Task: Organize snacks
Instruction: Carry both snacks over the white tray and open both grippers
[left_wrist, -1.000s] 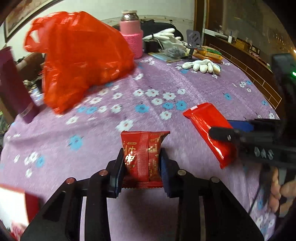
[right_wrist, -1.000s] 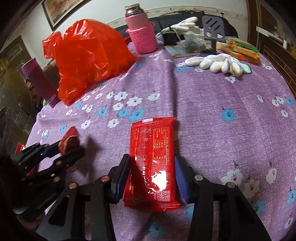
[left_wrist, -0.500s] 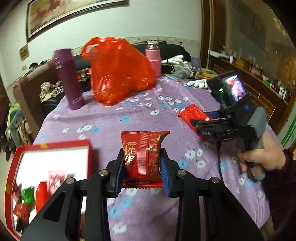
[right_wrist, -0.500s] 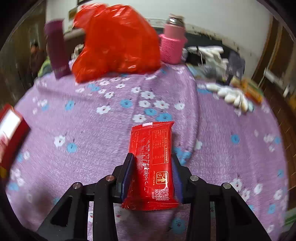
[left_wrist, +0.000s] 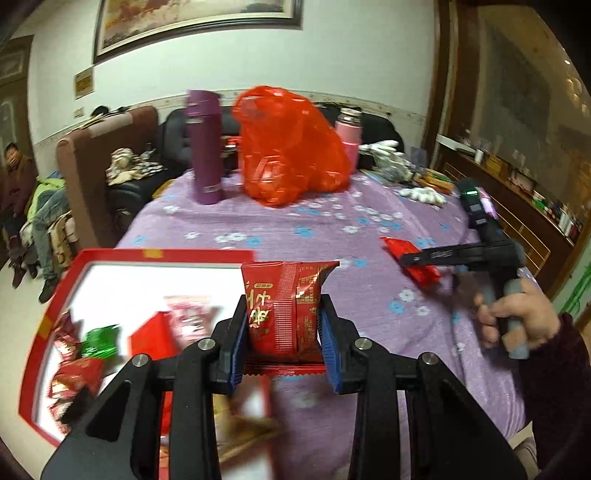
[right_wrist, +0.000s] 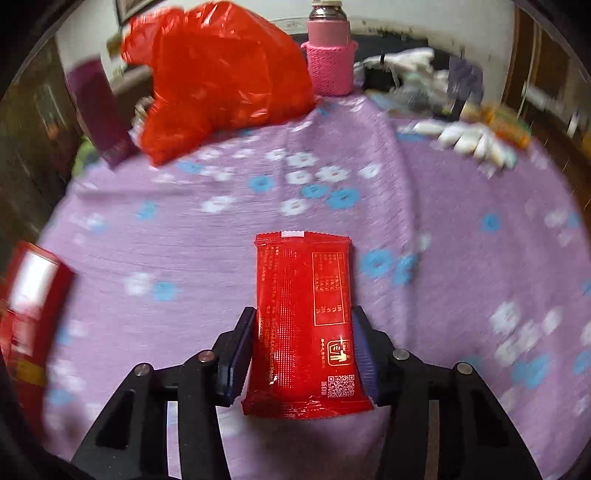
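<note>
Left wrist view: left gripper (left_wrist: 282, 332) clamped on a dark-red snack packet (left_wrist: 284, 306) above the red box (left_wrist: 55, 295) edge. Right gripper (right_wrist: 303, 350) grips a long red snack bar pack (right_wrist: 304, 321) above the purple tablecloth (right_wrist: 443, 258). Risk: releasing too early puts the packet outside the box. Only the left view shows the snacks inside.

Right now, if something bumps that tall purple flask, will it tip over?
Probably: the purple flask stands upright, tall over a narrow base, on soft cloth. Being cylindrical, it would likely roll once down. Whether it is full or empty cannot be seen.
</note>
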